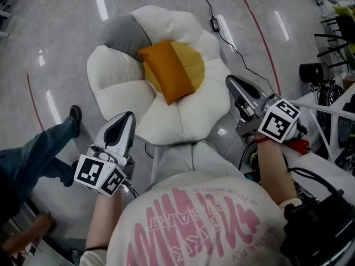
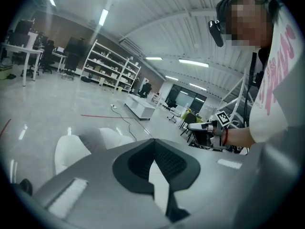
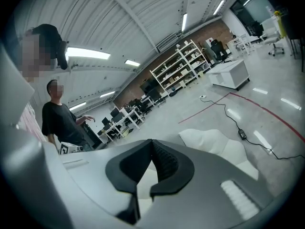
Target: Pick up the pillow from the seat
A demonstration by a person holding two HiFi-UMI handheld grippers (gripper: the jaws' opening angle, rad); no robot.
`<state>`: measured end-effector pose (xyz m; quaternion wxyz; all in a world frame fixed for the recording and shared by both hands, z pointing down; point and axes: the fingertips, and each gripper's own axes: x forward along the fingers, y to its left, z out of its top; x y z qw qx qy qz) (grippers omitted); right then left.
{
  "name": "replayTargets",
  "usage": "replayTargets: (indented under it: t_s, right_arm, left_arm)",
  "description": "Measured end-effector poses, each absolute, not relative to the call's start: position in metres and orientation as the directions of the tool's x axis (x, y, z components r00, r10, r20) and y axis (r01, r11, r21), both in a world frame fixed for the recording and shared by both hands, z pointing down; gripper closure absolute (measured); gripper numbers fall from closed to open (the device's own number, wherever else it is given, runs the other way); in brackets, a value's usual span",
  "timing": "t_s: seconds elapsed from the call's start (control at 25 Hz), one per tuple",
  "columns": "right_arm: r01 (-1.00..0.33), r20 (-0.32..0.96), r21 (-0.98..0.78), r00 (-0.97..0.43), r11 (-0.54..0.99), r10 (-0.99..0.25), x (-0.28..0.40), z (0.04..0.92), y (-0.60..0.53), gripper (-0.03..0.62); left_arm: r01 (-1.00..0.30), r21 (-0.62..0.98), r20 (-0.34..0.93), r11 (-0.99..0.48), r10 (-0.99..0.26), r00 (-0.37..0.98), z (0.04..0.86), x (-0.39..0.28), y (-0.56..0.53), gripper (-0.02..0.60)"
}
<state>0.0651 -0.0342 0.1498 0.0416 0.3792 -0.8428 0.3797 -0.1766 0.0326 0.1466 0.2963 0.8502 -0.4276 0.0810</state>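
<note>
An orange and yellow pillow (image 1: 172, 70) lies in the middle of a white flower-shaped seat (image 1: 116, 87) on the floor. One petal (image 1: 119, 32) at the back is grey. My left gripper (image 1: 128, 117) hovers at the seat's near left edge, shut and empty. At the seat's right edge my right gripper (image 1: 230, 81) is also shut with nothing in it. The left gripper view looks over its shut jaws past white petals (image 2: 69, 149), and the right gripper view shows the seat (image 3: 214, 142) beyond its shut jaws. The pillow does not show in either gripper view.
A black cable with a power adapter (image 1: 214, 24) runs across the floor behind the seat. Another person's leg (image 1: 39, 148) stands at the left. White frame bars (image 1: 327, 112) and black gear crowd the right side. Shelves (image 2: 109, 68) and desks stand far off.
</note>
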Motion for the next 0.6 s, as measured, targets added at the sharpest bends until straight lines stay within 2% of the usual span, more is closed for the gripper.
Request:
replayTargets:
  t_s: [0.28,0.6]
  right_arm:
    - [-0.686,0.441,-0.644,-0.696,0.34,-0.567,0.065,0.249,-0.037,0.589]
    - [-0.667,0.524,-0.704,-0.72,0.245,-0.454,0.069,0.377,-0.031,0.589]
  left_arm:
    - [-0.796,0.489,0.465,-0.357,-0.665,0.584,0.242,-0.171,0.024,0.571]
    - [-0.822,0.514,0.56,-0.244,-0.631,0.537,0.352,-0.147,0.029,0.572]
